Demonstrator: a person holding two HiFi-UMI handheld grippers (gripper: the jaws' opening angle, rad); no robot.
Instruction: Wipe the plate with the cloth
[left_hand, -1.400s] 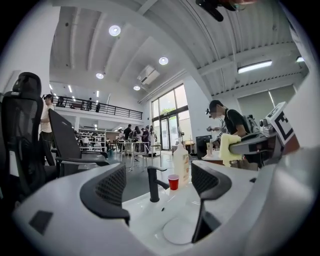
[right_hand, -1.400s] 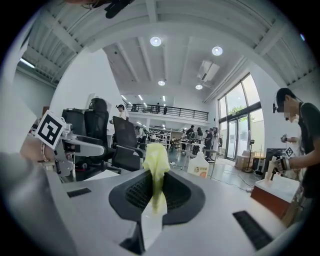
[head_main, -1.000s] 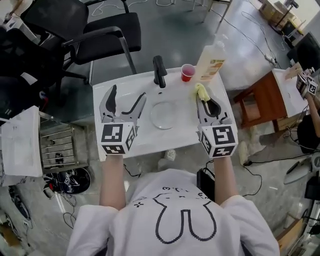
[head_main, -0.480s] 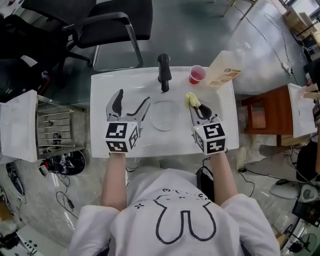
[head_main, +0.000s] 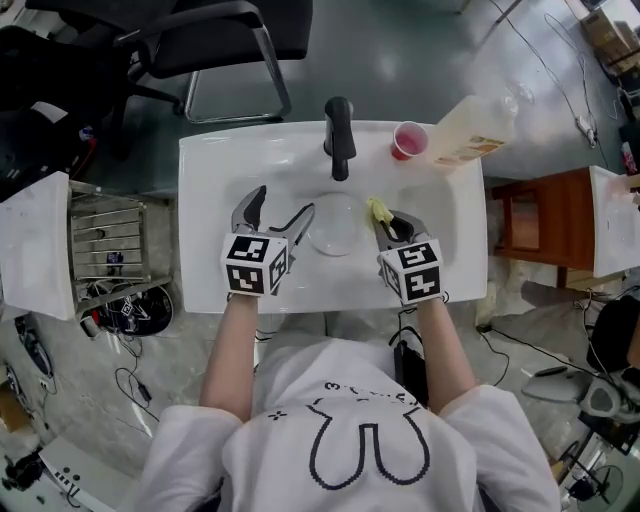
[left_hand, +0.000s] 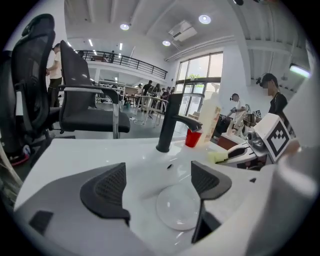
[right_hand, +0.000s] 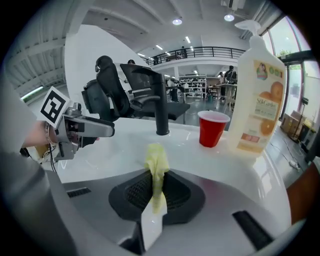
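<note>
A clear glass plate (head_main: 335, 225) lies in the white basin (head_main: 215, 160), in front of the black faucet (head_main: 340, 135). My left gripper (head_main: 278, 207) stands open just left of the plate. In the left gripper view the plate (left_hand: 182, 212) sits low between and just beyond the two dark pads (left_hand: 107, 190), and nothing is held. My right gripper (head_main: 386, 222) is at the plate's right rim, shut on a yellow cloth (head_main: 378, 210). In the right gripper view the cloth (right_hand: 156, 167) sticks up from the closed jaws of that gripper (right_hand: 157, 195).
A red cup (head_main: 408, 140) and a tall soap bottle (head_main: 475, 130) stand at the back right of the basin top. A black chair (head_main: 220, 30) is beyond it, a wire rack (head_main: 110, 260) on the left, and a brown wooden table (head_main: 540, 220) on the right.
Both grippers have drawn inward toward the plate. The right one carried the cloth leftward to the plate's rim. The head camera has shifted forward over the basin.
</note>
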